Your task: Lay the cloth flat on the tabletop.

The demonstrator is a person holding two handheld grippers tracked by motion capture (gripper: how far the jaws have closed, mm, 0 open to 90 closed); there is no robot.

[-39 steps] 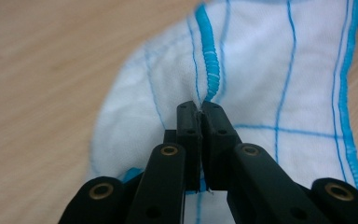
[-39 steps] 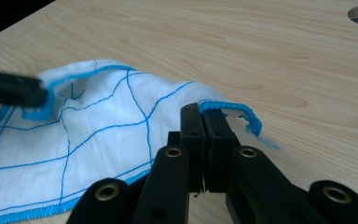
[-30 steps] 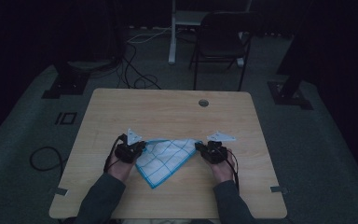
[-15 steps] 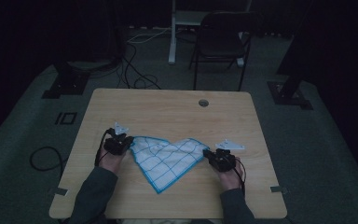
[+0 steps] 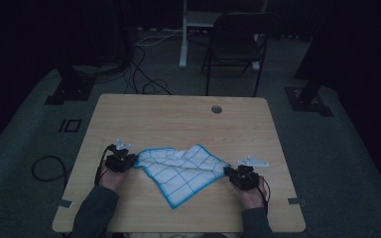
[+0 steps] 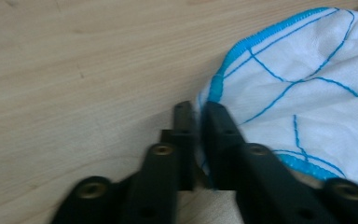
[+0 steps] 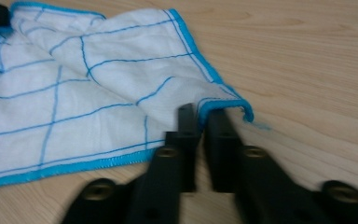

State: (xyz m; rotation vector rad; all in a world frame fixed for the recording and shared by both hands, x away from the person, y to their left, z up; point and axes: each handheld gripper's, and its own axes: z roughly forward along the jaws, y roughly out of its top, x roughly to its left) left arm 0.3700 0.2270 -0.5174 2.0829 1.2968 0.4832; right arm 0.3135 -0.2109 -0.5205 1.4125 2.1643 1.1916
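One light wooden table (image 5: pixel 178 119) with a round cable hole (image 5: pixel 217 109) at its far edge stands on grey carpet in a dark room; one black chair (image 5: pixel 235 47) and loose cables (image 5: pixel 144 74) lie beyond it. One white cloth (image 5: pixel 181 171) with a blue grid lies spread at the table's near centre. Two grippers sit at its corners: the left gripper (image 5: pixel 129 161) and right gripper (image 5: pixel 233 174) have each just been easing apart, with a cloth corner between the narrowly parted jaws, no longer clenched.

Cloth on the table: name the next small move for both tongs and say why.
Probably draw both tongs straight back off the cloth. It lies spread on the table, and the left tongs and right tongs have just been opening, each with a blue-hemmed corner in a narrow gap between the jaws. Backing off level should free the corners without dragging the cloth.
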